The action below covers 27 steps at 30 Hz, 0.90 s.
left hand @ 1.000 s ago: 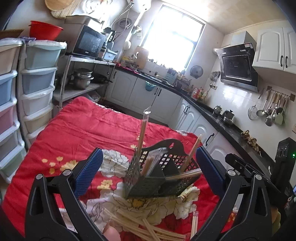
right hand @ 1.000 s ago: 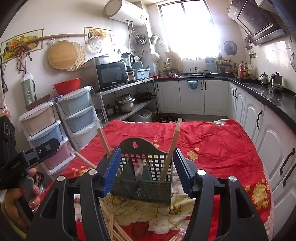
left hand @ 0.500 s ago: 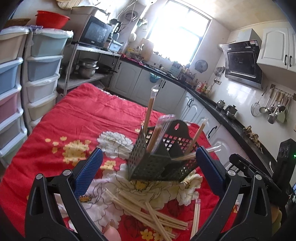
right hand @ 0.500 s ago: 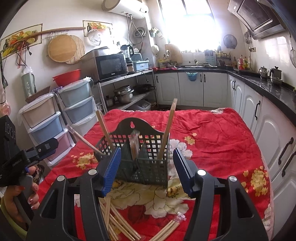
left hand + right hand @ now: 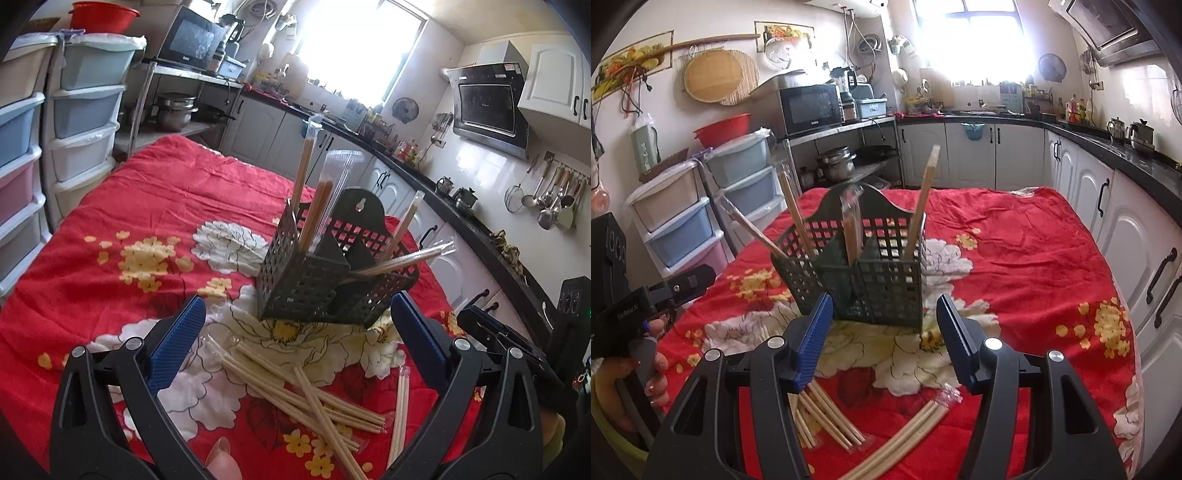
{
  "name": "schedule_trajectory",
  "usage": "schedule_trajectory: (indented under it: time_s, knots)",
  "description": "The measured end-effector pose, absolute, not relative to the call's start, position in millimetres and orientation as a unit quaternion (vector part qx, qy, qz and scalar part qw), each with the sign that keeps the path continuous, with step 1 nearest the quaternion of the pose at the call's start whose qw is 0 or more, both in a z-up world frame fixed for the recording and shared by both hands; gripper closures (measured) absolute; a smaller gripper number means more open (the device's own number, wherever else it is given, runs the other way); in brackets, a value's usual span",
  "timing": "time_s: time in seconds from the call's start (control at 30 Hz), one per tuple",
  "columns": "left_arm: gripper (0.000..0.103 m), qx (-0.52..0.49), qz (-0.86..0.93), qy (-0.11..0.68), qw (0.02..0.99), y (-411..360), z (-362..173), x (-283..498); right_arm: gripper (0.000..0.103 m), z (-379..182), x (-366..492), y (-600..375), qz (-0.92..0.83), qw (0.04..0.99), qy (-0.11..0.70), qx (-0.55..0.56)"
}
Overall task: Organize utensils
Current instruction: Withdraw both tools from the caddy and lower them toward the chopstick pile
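Both tools are held empty, jaws spread wide. The left gripper [image 5: 295, 347], with its blue ribbed pads [image 5: 177, 343], is poised above the red floral tablecloth [image 5: 147, 206]; nothing is clasped between its fingers. The right gripper [image 5: 884, 339] is likewise parted and unloaded, its opening aimed at the basket, probably so that the next pick can be lined up.

Seen from the left wrist, the dark perforated plastic utensil basket [image 5: 314, 284] stands at twelve o'clock, just beyond the fingertips, upright on the cloth. Several plastic-wrapped wooden chopstick pairs [image 5: 314, 206] are already lodged in its compartments, leaning outward against the walls because the slots are wider than the sticks; one pair is tipped far over toward three o'clock.

At six o'clock, between the left jaws and below them, a loose heap of pale wooden chopsticks [image 5: 295, 384] is spread crosswise on the cloth, unsorted. In the right wrist view a further wrapped pair [image 5: 905, 439] is lying at six o'clock, beside the heap [image 5: 827, 417].

The task is judged partly done, with the heap still to be loaded.
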State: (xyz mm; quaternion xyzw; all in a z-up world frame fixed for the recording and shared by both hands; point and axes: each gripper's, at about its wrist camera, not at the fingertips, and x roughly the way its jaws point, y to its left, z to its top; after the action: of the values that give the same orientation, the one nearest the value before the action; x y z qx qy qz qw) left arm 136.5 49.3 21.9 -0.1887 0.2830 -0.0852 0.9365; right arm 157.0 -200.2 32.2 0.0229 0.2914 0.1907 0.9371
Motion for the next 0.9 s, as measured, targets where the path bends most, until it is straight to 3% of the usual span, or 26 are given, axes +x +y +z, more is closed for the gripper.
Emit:
schedule_trajectory:
  time_s: [0.8,0.9]
  knots:
    - [0.011,-0.175,-0.111,0.34,0.917,22,-17,141,0.046,-13,147,-220,0.176,0.922,0.345,0.016]
    - [0.019,-0.177,-0.118,0.351,0.912,18,-23,144,0.047,-18,147,-223,0.173,0.92,0.351,0.015]
